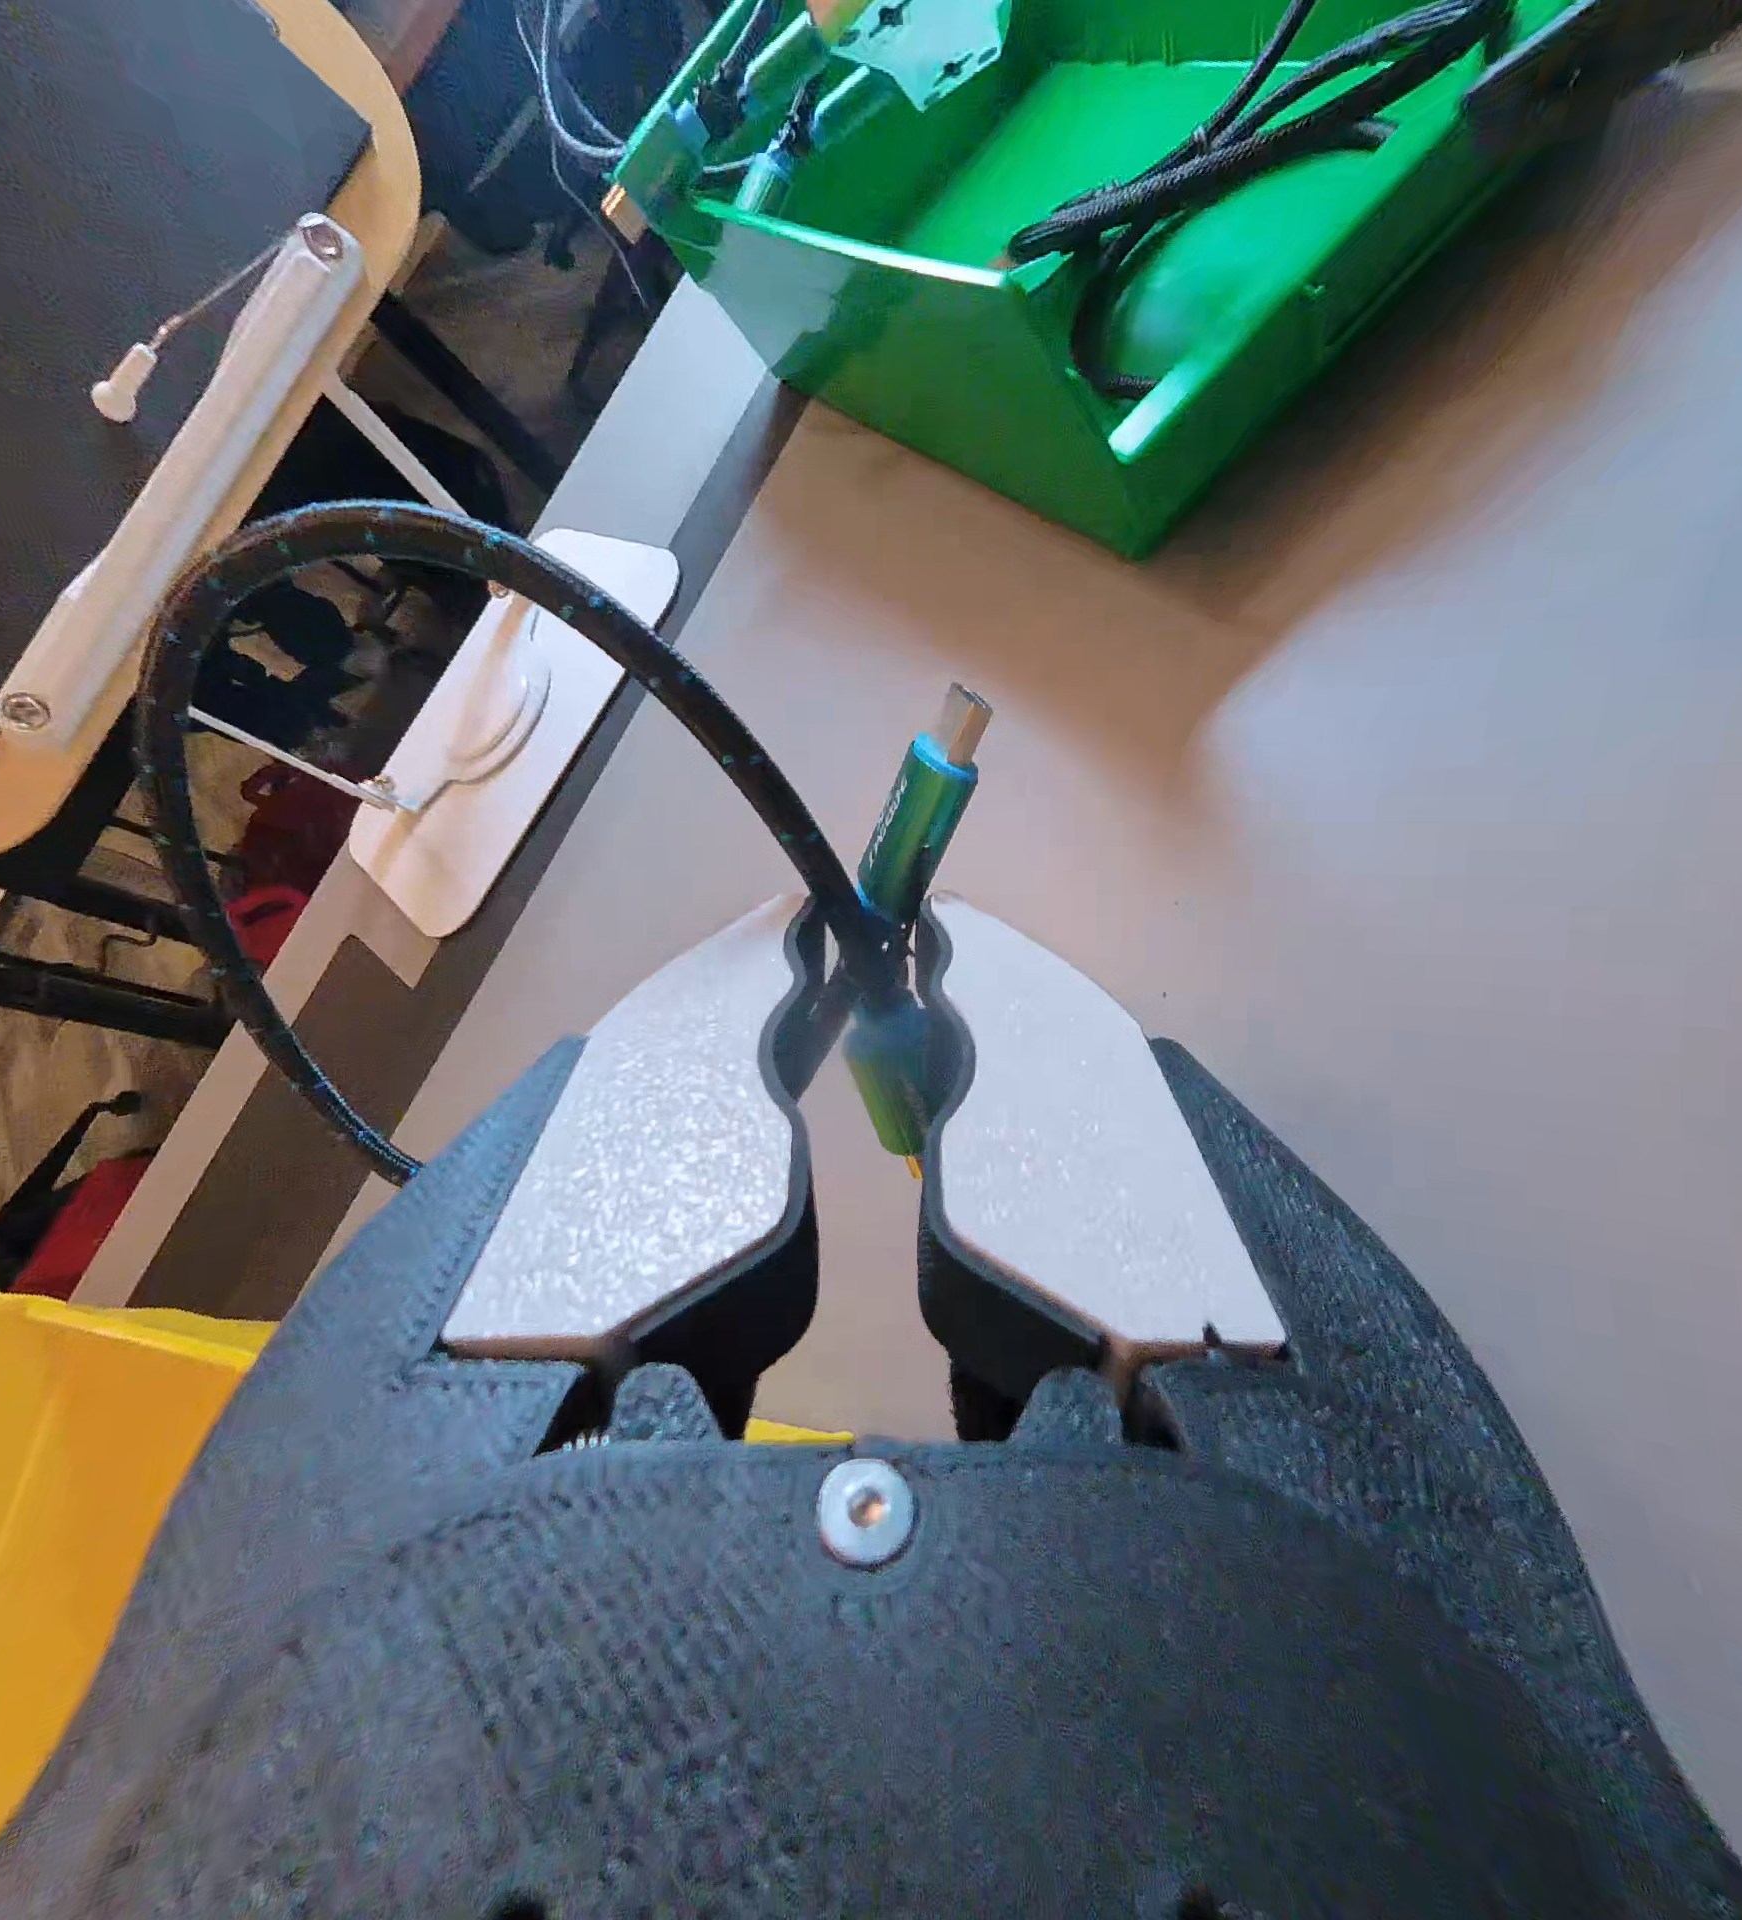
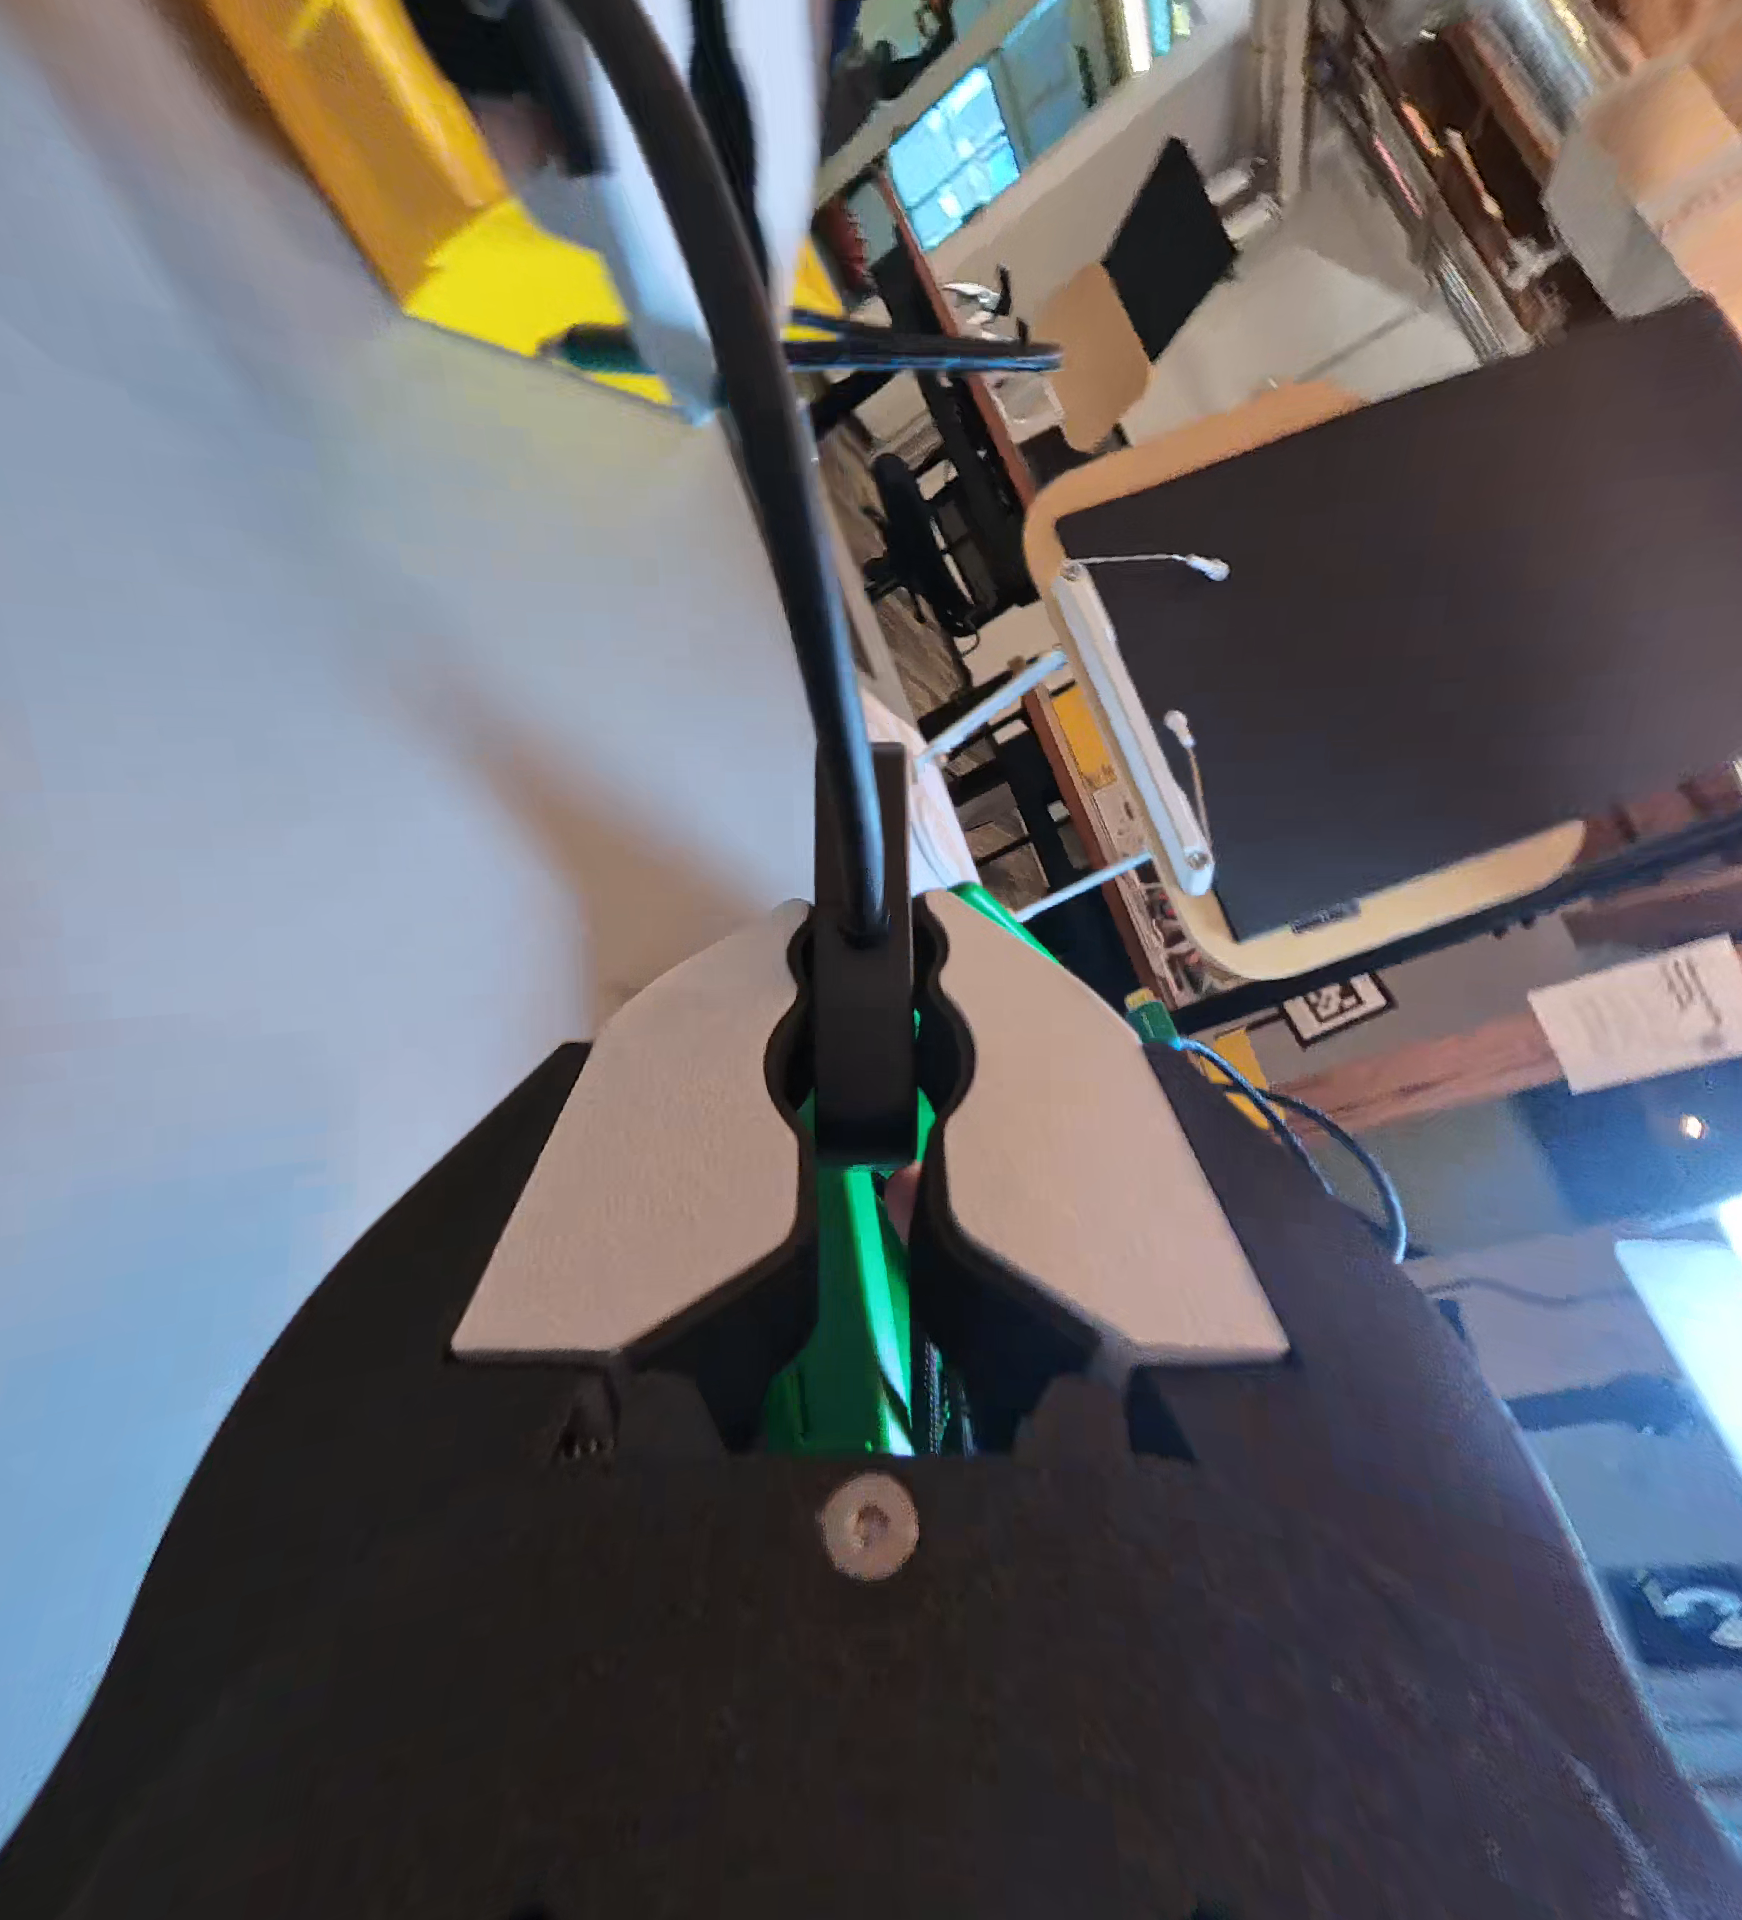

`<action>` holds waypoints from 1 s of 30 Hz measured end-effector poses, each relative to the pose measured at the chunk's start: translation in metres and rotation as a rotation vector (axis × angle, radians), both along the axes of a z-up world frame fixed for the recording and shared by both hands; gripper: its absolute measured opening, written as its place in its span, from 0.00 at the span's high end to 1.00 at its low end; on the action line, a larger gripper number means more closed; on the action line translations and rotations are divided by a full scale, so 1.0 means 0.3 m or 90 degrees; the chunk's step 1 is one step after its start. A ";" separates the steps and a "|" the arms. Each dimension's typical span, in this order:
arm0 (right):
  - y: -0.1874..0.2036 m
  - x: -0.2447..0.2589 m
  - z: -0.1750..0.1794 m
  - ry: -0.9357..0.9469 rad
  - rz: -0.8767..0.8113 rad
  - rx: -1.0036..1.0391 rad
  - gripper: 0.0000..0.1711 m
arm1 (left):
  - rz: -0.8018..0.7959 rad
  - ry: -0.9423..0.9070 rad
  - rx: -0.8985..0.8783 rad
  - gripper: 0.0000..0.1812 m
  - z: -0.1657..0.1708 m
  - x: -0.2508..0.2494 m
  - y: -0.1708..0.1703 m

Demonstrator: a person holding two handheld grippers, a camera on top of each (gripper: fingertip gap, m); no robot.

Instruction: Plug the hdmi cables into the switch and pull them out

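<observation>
right at the tips of the left gripper (image 1: 867, 966), the fingers are squeezed on a green hdmi plug (image 1: 917, 821) and the start of its braided black cable (image 1: 327, 582). the plug sticks up and away past the tips, with its metal end in the air over the grey table (image 1: 1262, 935), touching nothing. a second green plug (image 1: 893, 1091) sits lower between the same fingers. the cable bends in a big loop out past the table edge (image 1: 493, 883) on the left and comes back under the gripper. a green tray (image 1: 950, 343) with more cables sits far ahead at the table's far side, well apart from the plug, with bare table between them. a yellow bin (image 1: 36, 1507) is close at the lower left. the right gripper (image 2: 867, 987) is clenched on a black plug (image 2: 862, 1018), and its smooth black cable (image 2: 742, 364) curves up and away. a green part (image 2: 846, 1299) shows through the gap below the fingers. the table is bare on its left, and the table's edge is just to the right of the tips. the switch can't be picked out for sure.
</observation>
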State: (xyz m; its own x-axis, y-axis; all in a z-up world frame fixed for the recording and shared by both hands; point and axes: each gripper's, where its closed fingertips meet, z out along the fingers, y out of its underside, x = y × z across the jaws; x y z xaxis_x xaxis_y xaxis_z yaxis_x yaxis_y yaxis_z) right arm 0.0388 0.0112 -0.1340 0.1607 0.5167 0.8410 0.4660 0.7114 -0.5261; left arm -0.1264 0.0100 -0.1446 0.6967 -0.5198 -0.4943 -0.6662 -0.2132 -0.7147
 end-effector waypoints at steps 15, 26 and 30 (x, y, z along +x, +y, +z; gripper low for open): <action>-0.174 -0.167 -0.170 -0.121 0.120 -0.056 0.92 | -0.105 0.137 -0.081 0.91 -0.183 0.205 -0.146; -0.184 -0.180 -0.216 -0.172 0.115 -0.047 0.92 | -0.074 0.138 -0.188 0.92 -0.235 0.217 -0.178; -0.190 -0.184 -0.218 -0.173 0.121 -0.069 0.92 | -0.058 0.148 -0.212 0.92 -0.240 0.212 -0.182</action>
State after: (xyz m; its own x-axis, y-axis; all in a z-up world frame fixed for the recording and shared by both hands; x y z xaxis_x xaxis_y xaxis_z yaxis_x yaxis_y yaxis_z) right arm -0.0165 -0.0458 -0.1995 -0.1686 0.6043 0.7787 0.4643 0.7456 -0.4781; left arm -0.0628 -0.0445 -0.2167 0.5305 -0.7321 -0.4272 -0.8282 -0.3405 -0.4451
